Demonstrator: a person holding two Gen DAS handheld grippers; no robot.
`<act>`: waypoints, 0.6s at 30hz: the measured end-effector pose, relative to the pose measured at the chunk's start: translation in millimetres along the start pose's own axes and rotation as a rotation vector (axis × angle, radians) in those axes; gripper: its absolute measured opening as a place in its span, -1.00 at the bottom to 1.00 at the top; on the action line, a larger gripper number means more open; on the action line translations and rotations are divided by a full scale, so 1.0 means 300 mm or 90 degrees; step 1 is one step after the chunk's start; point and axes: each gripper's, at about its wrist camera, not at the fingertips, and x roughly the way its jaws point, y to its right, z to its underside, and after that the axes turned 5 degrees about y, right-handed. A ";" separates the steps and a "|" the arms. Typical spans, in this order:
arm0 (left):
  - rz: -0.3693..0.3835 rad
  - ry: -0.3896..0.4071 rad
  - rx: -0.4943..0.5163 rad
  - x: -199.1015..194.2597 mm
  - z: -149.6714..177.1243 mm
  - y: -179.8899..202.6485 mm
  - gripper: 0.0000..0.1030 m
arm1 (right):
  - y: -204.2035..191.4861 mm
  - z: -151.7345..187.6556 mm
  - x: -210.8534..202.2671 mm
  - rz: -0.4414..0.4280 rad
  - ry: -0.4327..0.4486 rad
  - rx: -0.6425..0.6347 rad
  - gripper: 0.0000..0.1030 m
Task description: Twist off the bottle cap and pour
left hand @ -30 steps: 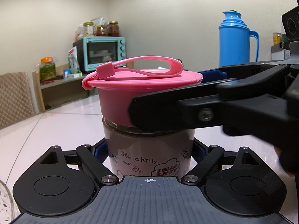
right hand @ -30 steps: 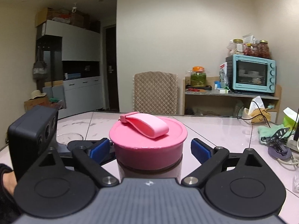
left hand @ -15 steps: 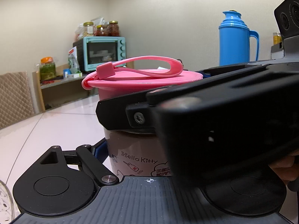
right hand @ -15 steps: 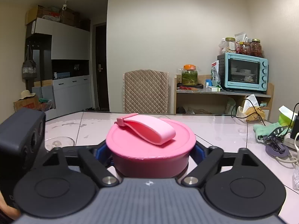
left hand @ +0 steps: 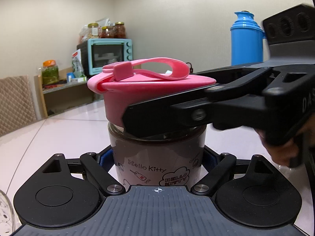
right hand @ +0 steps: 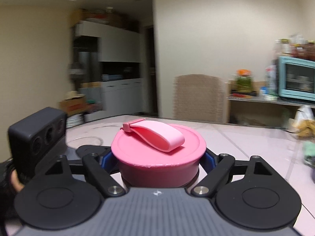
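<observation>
A glass bottle (left hand: 149, 153) with a Hello Kitty print and dark contents stands on the pale pink table (left hand: 59, 129). My left gripper (left hand: 157, 158) is shut on its body, a blue pad on each side. On top sits a wide pink cap (right hand: 157, 157) with a looped strap (right hand: 157, 135). My right gripper (right hand: 158, 158) is shut on the cap's rim. In the left wrist view one of its black fingers (left hand: 167, 114) crosses the front of the cap (left hand: 137, 90) from the right. The bottle's neck is hidden under the cap.
A blue thermos (left hand: 246, 39) stands at the back right. A teal oven (left hand: 110, 55) with jars on top sits on a shelf. A clear glass (left hand: 5, 212) shows at the lower left edge. A quilted chair (right hand: 196, 98) stands beyond the table's far side.
My right gripper's jaws closed onto the pink cap, then the gripper swung round it; the room slid right in its view. The strap has turned a little. The left gripper stayed still.
</observation>
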 end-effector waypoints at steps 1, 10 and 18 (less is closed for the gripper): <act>0.000 0.000 0.000 0.000 0.000 -0.001 0.75 | 0.020 0.000 0.000 -0.026 0.000 0.000 0.65; 0.000 0.000 -0.001 0.002 -0.001 -0.003 0.75 | 0.056 -0.018 0.002 -0.086 -0.003 -0.006 0.69; 0.000 0.000 -0.001 0.002 -0.001 -0.002 0.75 | -0.031 -0.029 -0.050 0.044 -0.005 0.013 0.91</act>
